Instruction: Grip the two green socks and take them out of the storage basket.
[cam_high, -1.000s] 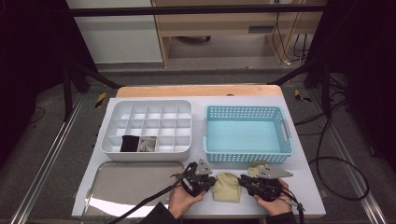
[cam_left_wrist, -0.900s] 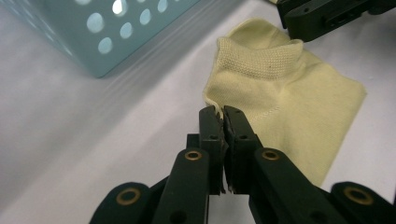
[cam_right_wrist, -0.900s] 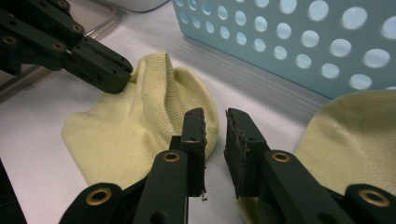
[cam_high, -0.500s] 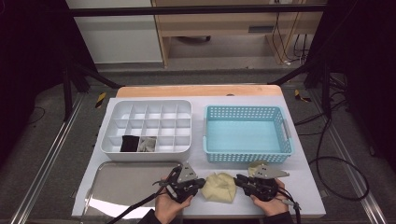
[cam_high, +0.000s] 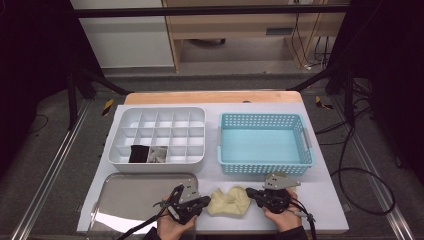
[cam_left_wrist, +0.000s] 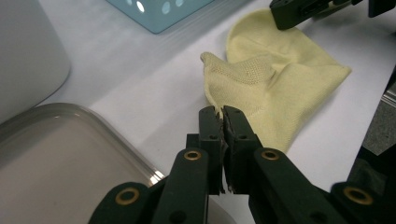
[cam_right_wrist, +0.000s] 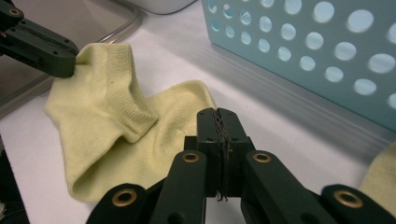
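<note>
Both grippers had the yellow sock (cam_high: 230, 201) stretched on the bench between tray (cam_high: 125, 192) and basket (cam_high: 263, 145), left gripper (cam_left_wrist: 222, 112) pinching only its edge, right gripper (cam_right_wrist: 218, 114) just closed on an edge, so any pull risked a slip.

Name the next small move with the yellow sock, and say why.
Probably draw the two apart to flatten the yellow sock: the left hand-held gripper pinches one edge, the right hand-held gripper is shut at the other, and cloth bunches between.
</note>
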